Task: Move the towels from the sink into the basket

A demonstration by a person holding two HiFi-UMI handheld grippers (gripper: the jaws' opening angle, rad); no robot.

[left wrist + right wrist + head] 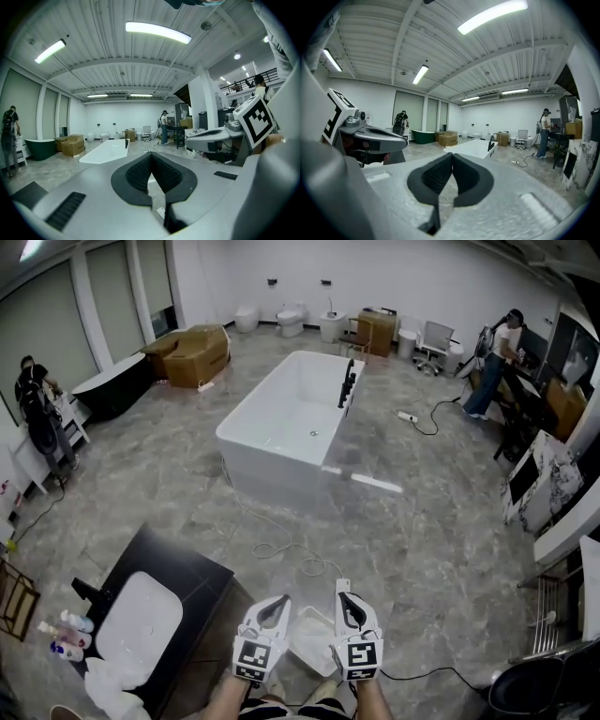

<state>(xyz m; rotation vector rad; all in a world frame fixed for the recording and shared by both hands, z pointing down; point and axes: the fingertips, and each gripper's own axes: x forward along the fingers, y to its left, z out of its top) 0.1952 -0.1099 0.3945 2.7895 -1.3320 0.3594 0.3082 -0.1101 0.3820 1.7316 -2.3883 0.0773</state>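
In the head view a white sink (141, 626) is set in a black cabinet at lower left. A white towel (112, 688) lies bunched over the cabinet's near corner. A white basket (312, 641) stands on the floor between my two grippers. My left gripper (278, 602) (151, 155) and right gripper (345, 596) (452, 155) are held side by side above the basket, pointing out over the room. Both are shut, pads meeting at the tips, with nothing between them. Each gripper view shows the other gripper beside it.
A white bathtub (291, 418) stands mid-room with a cable (281, 549) trailing on the grey floor towards me. Small bottles (66, 634) sit left of the sink. Cardboard boxes (192, 352) are at the back left. A person stands at each side (497, 362) (37, 399).
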